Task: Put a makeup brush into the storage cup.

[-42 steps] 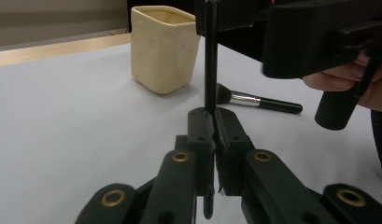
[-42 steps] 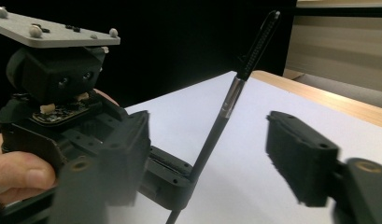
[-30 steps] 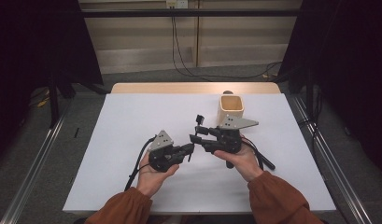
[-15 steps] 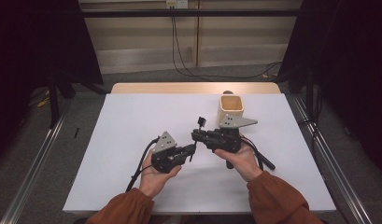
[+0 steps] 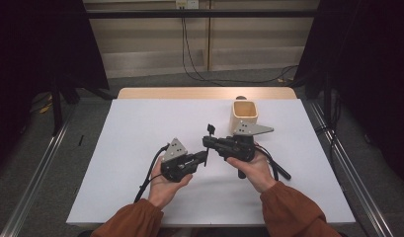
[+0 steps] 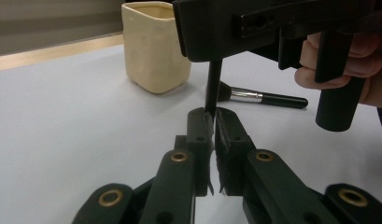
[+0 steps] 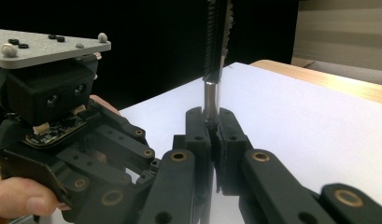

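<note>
Mascara wand (image 7: 211, 95) — pinched between right gripper (image 7: 210, 122) fingers.

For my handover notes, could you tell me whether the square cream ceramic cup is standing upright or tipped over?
Upright: the square cream ceramic cup rests on its base with its mouth facing up.

Brush (image 6: 261, 96) just beside cup (image 6: 153, 44)

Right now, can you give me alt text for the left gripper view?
The left gripper pinches the lower end of a thin black stick that the right gripper holds from above. Behind stand a cream cup and a makeup brush lying on the white table.
</note>
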`<state>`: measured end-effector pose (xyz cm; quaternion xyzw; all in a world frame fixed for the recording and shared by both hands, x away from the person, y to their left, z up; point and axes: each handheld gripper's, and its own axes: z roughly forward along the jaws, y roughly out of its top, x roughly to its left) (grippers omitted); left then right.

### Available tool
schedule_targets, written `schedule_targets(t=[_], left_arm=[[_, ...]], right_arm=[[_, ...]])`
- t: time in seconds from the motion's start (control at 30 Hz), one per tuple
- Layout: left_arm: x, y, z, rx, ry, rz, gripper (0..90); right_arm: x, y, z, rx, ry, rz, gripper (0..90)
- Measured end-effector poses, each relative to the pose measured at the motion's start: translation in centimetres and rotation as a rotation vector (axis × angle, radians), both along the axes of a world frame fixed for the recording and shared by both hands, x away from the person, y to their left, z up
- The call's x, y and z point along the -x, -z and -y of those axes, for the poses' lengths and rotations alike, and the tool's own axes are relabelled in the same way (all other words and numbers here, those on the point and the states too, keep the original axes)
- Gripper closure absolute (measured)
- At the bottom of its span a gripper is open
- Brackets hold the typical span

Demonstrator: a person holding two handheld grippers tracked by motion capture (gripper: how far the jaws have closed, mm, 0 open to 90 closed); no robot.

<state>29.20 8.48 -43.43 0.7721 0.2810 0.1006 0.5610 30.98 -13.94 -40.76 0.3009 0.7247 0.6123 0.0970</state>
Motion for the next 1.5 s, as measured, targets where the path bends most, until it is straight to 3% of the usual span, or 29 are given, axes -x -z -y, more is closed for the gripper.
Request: schedule_targets(t=[0.27,0.47,0.57,0.67,0.7,0.77,0.83,0.87,1.0,1.03,1.23,1.33,1.5], left_arm=[[-0.1,0.0,-0.1,-0.01,-0.004,-0.009,77.5],[-0.3,0.0,-0.3,-0.009,0.004,-0.024,66.1],[-0.1,-0.2,-0.1,-0.048,0.012,-0.017,56.1],[0.0,-0.2,-0.1,-0.051,0.01,-0.016,44.4],[0.0,-0.2,-0.1,-0.05,-0.001,-0.018,44.4],[-0.3,-0.2,-0.2,-0.053,-0.029,-0.03,30.4],[-0.4,-0.2,-0.5,-0.059,-0.05,-0.021,28.0],[-0.5,-0.3,-0.6,-0.058,-0.061,-0.022,20.7],[-0.8,-0.4,-1.1,-0.077,-0.092,-0.012,12.5],[-0.8,-0.4,-1.1,-0.071,-0.101,-0.005,6.1],[-0.4,-0.6,-1.5,-0.076,-0.109,0.041,4.7],[-0.3,-0.8,-2.0,-0.053,-0.099,0.035,4.1],[-0.6,-1.0,-3.1,-0.045,-0.15,0.022,3.7]], right_arm=[[0.0,-0.1,0.3,-0.006,0.003,0.006,86.0],[0.1,-0.2,0.6,-0.002,0.007,0.011,86.0],[0.2,-0.3,0.8,-0.004,0.013,0.012,86.0],[0.2,-0.3,1.1,-0.002,0.008,0.016,86.0],[0.2,-0.3,1.1,-0.002,0.008,0.016,86.0],[0.2,-0.3,1.2,0.001,0.01,0.017,86.0],[0.2,-0.4,1.3,0.001,0.012,0.017,86.0],[0.2,-0.4,1.5,-0.001,0.015,0.019,86.0],[0.2,-0.5,1.7,-0.001,0.02,0.019,86.0],[0.2,-0.5,1.9,-0.001,0.025,0.021,86.0],[0.3,-0.8,2.4,0.004,0.035,0.029,86.0],[0.3,-0.9,2.8,0.01,0.043,0.034,86.0],[0.2,-1.0,3.4,0.002,0.052,0.036,86.0]])
